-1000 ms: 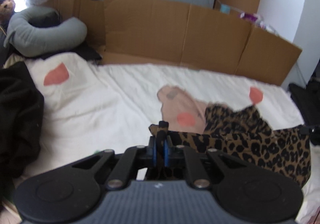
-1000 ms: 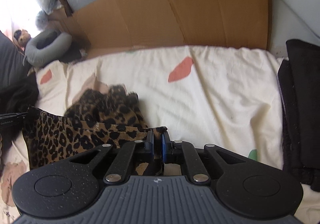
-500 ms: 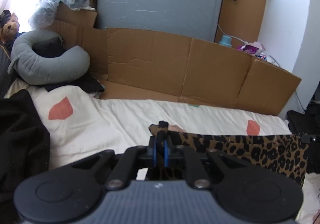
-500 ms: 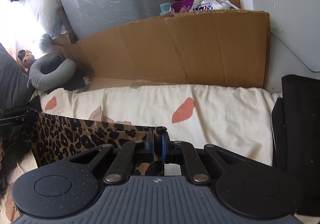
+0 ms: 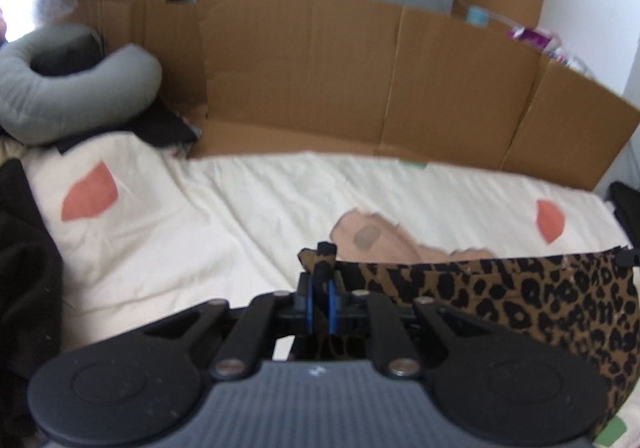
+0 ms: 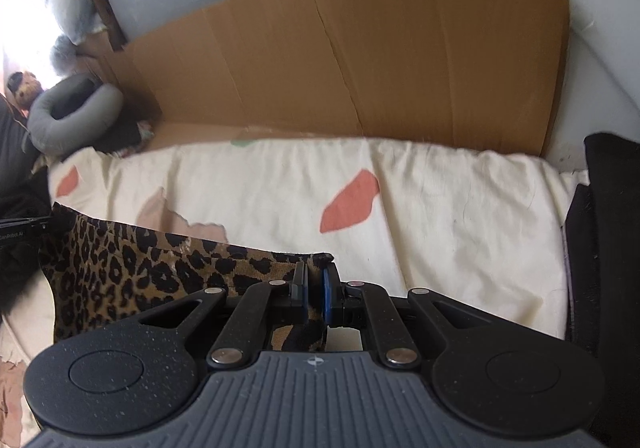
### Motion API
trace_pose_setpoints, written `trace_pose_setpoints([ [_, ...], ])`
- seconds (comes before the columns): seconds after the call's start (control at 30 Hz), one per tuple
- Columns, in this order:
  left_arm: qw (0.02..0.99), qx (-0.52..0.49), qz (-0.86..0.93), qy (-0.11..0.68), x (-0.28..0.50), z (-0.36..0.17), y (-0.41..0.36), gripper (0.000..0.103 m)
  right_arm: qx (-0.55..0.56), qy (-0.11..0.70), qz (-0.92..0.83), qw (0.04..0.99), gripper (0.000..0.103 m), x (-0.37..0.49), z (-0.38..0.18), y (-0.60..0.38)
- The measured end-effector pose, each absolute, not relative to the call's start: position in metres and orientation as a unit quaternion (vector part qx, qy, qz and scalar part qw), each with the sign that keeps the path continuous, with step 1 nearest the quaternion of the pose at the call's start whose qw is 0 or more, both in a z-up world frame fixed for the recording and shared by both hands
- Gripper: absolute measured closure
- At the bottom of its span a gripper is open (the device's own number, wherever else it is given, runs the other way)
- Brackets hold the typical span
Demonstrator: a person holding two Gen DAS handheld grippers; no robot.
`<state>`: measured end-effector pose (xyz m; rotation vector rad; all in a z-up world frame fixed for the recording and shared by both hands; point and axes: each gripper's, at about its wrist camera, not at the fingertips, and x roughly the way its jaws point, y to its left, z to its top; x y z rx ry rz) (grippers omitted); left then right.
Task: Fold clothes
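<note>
One leopard-print garment (image 5: 500, 296) hangs stretched over the cream bedsheet (image 5: 224, 215), one corner clamped in the left gripper (image 5: 320, 284) and one in the right gripper (image 6: 314, 280), with two grey neck-pillow views counted as one pillow (image 5: 68, 87) against the cardboard (image 5: 360, 79).

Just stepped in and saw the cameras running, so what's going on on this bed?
A person is folding clothes with a handheld gripper in each hand. The left gripper and the right gripper are each shut on an upper corner of a brown leopard-print fabric garment, holding it stretched between them above the cream bedsheet with orange patches. A brown cardboard sheet stands behind the bed. No fold shows in the garment.
</note>
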<state>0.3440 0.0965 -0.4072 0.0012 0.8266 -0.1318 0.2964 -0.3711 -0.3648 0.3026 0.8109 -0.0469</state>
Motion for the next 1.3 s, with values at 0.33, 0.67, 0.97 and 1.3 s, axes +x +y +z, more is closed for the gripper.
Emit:
trace_pose_setpoints([
  [0.33, 0.889, 0.019, -0.065, 0.453, 0.364, -0.453, 0.088, 0.094, 0.134, 0.434, -0.026, 0.890, 0.098, 0.319, -0.398, -0.366],
  [0.67, 0.900, 0.012, -0.036, 0.435, 0.366, -0.440, 0.100, 0.062, 0.107, 0.438, -0.030, 0.892, 0.070, 0.320, -0.404, -0.363],
  [0.97, 0.916, -0.017, -0.055, 0.397, 0.349, -0.406, 0.076, 0.057, 0.132, 0.388, 0.004, 0.912, 0.070, 0.305, -0.368, -0.357],
  [1.3, 0.916, -0.037, -0.120, 0.380, 0.337, -0.387, 0.026, 0.058, 0.112, 0.362, 0.037, 0.925, 0.070, 0.312, -0.351, -0.320],
])
